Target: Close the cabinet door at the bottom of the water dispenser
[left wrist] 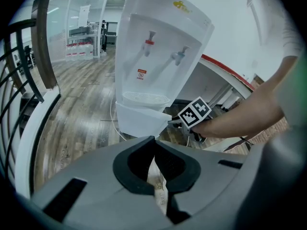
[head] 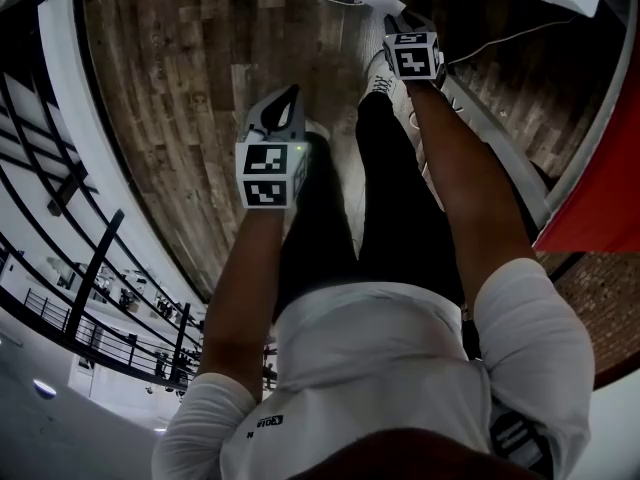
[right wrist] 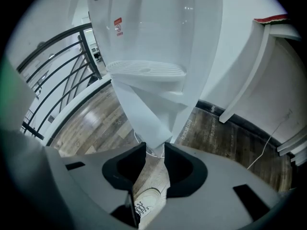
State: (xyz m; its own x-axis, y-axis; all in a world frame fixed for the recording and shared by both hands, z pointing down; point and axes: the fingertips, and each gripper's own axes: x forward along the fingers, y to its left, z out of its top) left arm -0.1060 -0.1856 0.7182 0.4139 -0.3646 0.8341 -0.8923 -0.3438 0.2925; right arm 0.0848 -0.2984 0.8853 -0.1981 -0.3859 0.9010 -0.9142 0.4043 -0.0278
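Head view: the left claw [head: 288, 96] is hanging over the floor [head: 180, 88], and the right claw [head: 392, 20] is pointing further ahead.

Left gripper view: the left claw is sitting pinched shut and empty. The door [left wrist: 139, 121] is standing swung open under the dispenser [left wrist: 158, 47].

Right gripper view: the right claw is gaping moderately, gripping nothing, with the door's lower corner just past its tips. The door is looking like thin, light, stiff plastic, so pushing its free edge should do.
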